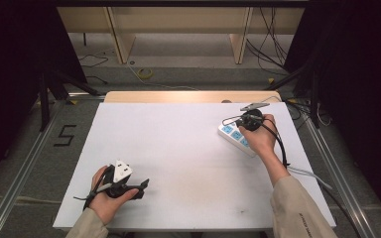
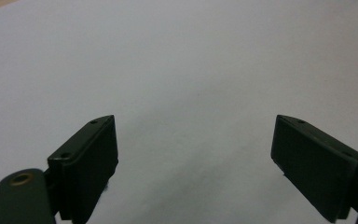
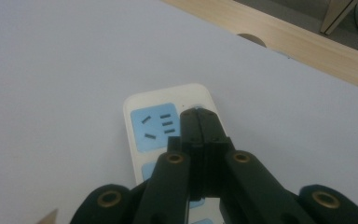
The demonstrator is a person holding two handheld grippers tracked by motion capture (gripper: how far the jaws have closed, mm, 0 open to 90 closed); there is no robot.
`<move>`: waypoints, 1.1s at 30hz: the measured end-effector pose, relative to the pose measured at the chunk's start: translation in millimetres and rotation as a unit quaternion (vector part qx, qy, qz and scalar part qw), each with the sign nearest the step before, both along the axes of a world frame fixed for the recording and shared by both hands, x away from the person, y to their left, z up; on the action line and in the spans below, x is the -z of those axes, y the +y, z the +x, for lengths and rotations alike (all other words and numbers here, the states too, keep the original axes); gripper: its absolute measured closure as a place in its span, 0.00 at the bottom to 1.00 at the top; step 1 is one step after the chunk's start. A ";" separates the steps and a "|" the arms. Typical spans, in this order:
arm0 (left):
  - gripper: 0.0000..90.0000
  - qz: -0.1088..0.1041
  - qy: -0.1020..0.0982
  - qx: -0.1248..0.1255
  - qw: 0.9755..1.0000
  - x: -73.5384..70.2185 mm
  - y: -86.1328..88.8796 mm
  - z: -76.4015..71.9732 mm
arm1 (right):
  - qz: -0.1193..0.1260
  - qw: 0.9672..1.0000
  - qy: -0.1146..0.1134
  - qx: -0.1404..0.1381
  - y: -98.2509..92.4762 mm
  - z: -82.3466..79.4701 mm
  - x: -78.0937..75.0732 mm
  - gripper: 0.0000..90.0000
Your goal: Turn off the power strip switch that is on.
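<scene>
Power strip [image 3: 168, 135], white with blue sockets, lies at the far right of the table [image 1: 178, 148], long axis running diagonally, directly under the right gripper [image 3: 199, 122], jaws pressed together empty over its end; left gripper [image 2: 193, 158], spread, rests well apart.

Both grippers [image 1: 144, 184] [image 3: 199, 122] are black with brass-looking rivets and trailing black cables; beige sleeves [image 1: 297, 208], the right one with small dark lettering.

My high view looks forward and down over the whole table [image 1: 188, 148]. My left gripper view sits low, close over bare tabletop. My right gripper view looks closely down on the strip [image 3: 168, 126], shared with the high view [image 1: 233, 135].
</scene>
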State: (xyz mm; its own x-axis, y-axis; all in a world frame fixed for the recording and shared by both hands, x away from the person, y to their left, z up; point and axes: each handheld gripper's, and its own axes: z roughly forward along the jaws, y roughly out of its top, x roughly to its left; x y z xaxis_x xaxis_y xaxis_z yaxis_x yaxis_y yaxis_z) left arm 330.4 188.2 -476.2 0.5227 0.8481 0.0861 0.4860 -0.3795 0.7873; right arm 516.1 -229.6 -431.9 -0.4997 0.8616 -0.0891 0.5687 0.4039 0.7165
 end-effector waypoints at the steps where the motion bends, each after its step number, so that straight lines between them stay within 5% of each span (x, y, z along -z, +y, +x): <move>1: 0.16 0.001 0.000 0.000 1.000 0.0 0.0 0.1 | -0.001 1.000 -0.001 -0.001 0.0 0.7 0.1 1.00; 33: 0.16 0.001 -0.001 0.002 1.000 0.2 -0.1 0.3 | -0.008 1.000 0.011 0.005 9.1 14.3 6.6 1.00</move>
State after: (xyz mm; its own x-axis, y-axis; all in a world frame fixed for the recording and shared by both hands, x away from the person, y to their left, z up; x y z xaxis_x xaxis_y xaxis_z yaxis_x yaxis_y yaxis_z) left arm 330.7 188.1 -476.5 0.5263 0.8458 0.0879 0.4833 -0.3826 0.7874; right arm 530.4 -220.5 -438.5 -0.4931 0.8650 -0.0931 0.5879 0.4102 0.6972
